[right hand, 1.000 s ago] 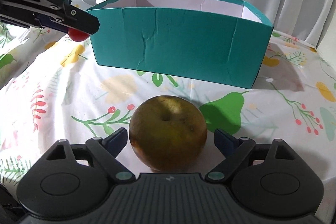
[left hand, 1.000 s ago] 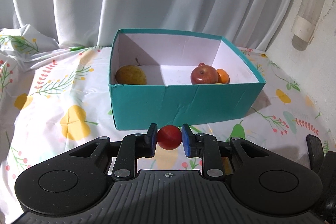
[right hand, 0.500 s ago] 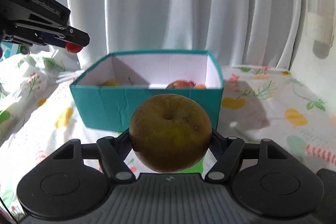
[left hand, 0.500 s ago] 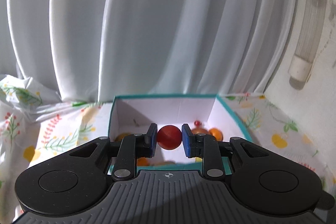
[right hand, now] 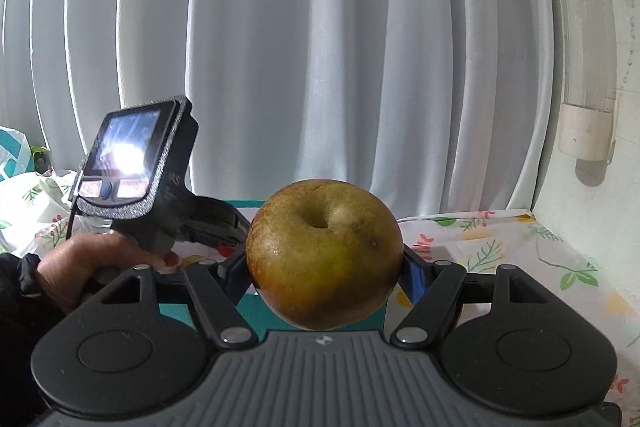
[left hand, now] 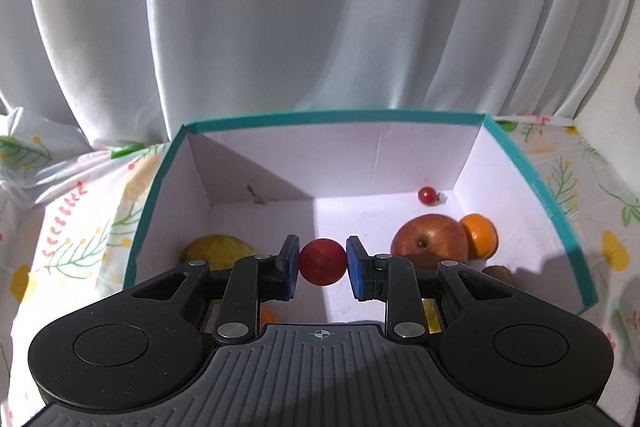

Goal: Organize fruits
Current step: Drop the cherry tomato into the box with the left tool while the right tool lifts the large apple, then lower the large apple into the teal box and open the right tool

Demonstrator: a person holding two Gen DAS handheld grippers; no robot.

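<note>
The left gripper (left hand: 322, 262) is pinching a small red fruit (left hand: 322, 261), plum-like or tomato-like, between its blue pads (left hand: 357, 271), and it is now hanging over the open teal box (left hand: 556, 223), whereas a second ago it was sitting short of the near wall, above the patterned tablecloth (left hand: 80, 227). That shift is putting the red fruit directly above the white floor of the box, so a release looks like the next step for this hand. Inside the box, going left to right, a yellow-green pear-like fruit (left hand: 218, 251) is lying by the left wall, a tiny cherry tomato (left hand: 427, 195) is sitting near the back right corner, and a red apple (left hand: 429, 239) is touching an orange (left hand: 479, 235). In the right wrist view, a hand (right hand: 86, 263) is carrying the left tool in over the box. The right gripper (right hand: 324, 273) is clamping a large brownish-green russet fruit (right hand: 324, 254) that was resting on the cloth between wide-spread fingers a second ago; it is now lifted clear, level with the box rim, and is probably heading there next.
</note>
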